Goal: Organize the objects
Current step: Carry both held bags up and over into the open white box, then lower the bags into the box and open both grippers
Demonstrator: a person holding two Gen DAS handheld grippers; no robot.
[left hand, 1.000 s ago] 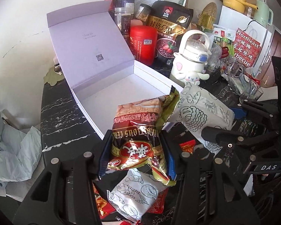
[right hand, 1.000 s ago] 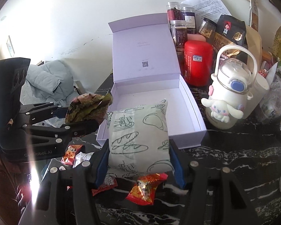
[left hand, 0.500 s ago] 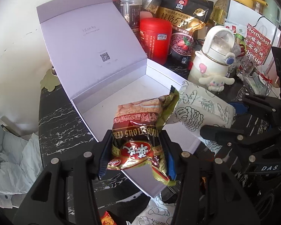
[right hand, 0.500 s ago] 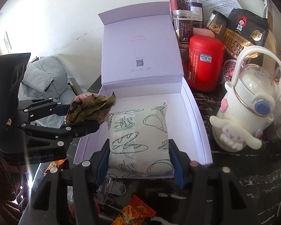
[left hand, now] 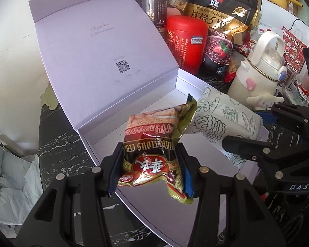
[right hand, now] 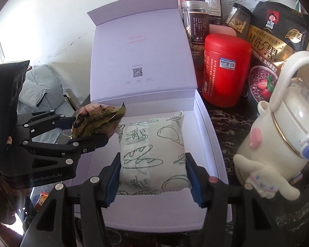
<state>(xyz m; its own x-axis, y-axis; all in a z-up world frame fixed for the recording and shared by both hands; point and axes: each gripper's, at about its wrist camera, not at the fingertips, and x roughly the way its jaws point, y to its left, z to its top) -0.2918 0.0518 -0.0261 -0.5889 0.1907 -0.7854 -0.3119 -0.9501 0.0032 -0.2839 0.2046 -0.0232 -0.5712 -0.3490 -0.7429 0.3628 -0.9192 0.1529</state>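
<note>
My left gripper [left hand: 148, 175] clamps a red snack packet [left hand: 152, 144]; my right gripper [right hand: 153, 177] grips a white bread-print packet [right hand: 154, 152] at its three o'clock. Both hang over the open lilac box [right hand: 204, 123], bare floor toward twelve.

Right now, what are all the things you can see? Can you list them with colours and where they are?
gift box: 1, pale lilac, lid propped open, middle of the dark marble counter
bread-print packet: 1, cream with green drawings, held over the box
snack bag: 1, red and gold, held over the box's left side
red canister: 1, red, right of the box lid
oat pouch: 1, black and gold, behind the canister
clear jars: at least 4, dark labels, behind the box
bunny bottle: 1, cream, right of the box
small wrapped candy: 1, red, counter at left
left gripper: black, shut on the snack bag
right gripper: black, shut on the bread-print packet
</note>
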